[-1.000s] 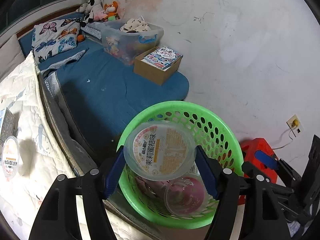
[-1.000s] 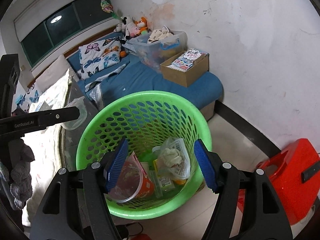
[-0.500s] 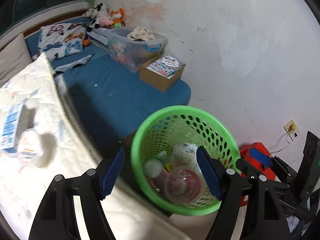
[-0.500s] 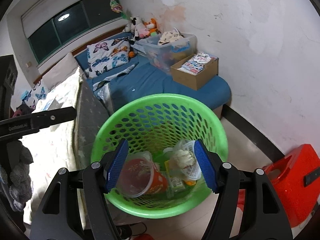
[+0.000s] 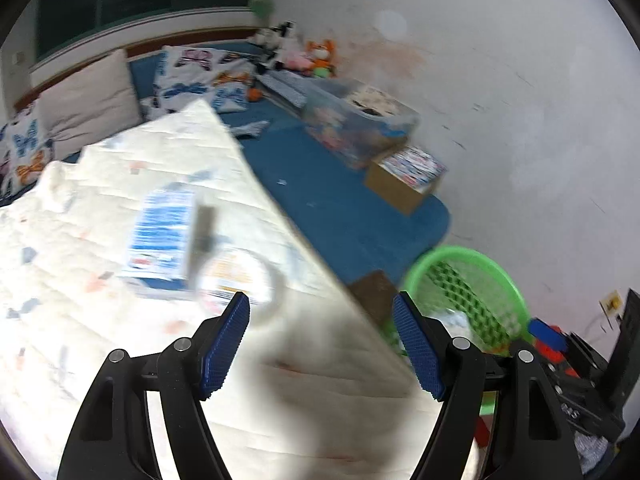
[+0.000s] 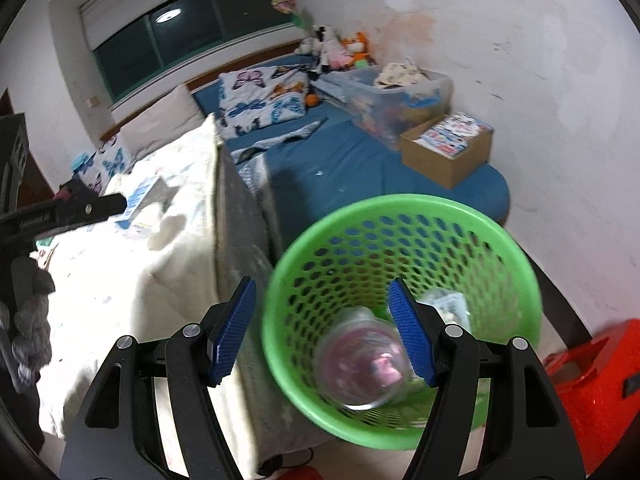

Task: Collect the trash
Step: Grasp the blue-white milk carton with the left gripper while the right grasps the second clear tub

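My left gripper (image 5: 322,342) is open and empty above the white quilted bed (image 5: 80,320). Just ahead of it lie a round clear lid with a printed label (image 5: 236,276) and a blue-and-white packet (image 5: 160,236). The green perforated basket (image 5: 500,280) stands on the floor to the right of the bed. In the right wrist view my right gripper (image 6: 322,332) is open and empty over the basket (image 6: 400,216), which holds a clear plastic cup (image 6: 362,368) and other wrappers (image 6: 448,308). The left gripper's arm (image 6: 60,212) shows at the left.
A blue mattress (image 6: 340,176) lies behind the basket with a cardboard box of booklets (image 6: 448,152), a clear storage bin (image 6: 396,96), butterfly pillows (image 6: 260,100) and plush toys (image 6: 340,48). A red object (image 6: 592,392) sits on the floor at the right, near the white wall.
My left gripper let the labelled lid drop into the basket, opened, and swung left over the bed. My right gripper drew back slightly from the basket and stayed open.
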A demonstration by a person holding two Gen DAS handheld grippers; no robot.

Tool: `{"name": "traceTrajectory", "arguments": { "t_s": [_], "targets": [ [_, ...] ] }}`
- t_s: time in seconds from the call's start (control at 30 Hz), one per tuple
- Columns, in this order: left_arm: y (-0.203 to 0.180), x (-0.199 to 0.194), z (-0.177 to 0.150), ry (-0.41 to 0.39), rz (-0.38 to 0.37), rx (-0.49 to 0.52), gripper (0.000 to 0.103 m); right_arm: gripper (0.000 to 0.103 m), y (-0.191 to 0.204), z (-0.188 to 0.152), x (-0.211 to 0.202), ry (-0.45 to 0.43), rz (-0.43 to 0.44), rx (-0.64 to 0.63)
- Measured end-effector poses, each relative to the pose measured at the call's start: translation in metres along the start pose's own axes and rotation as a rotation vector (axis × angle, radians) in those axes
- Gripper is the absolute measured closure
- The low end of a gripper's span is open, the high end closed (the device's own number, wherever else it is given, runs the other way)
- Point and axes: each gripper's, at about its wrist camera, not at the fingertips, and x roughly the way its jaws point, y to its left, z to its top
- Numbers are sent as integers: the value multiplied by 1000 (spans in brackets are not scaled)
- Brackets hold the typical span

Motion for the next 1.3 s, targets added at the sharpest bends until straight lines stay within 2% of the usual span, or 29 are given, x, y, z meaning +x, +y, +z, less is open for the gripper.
{"name": "traceTrajectory", "arguments": {
  "t_s": [0.2,0.27,0.43,0.8,1.3],
  "targets": [
    [49,-6,20,-27,97,-65,27,33,35,8,14,17,47,-68],
    [65,-3,27,-21,125,-81,24,32,45,11,19,24,58,-94],
    [96,13,38,10,187,-98,23,26,71,19,32,35,85,-160],
    [117,52,50,79,210,-108,20,23,117,36,64,65,161,-263],
    [130,87,51,137,200,-102,19,23,146,41,97,116,191,-317]
  ]
}}
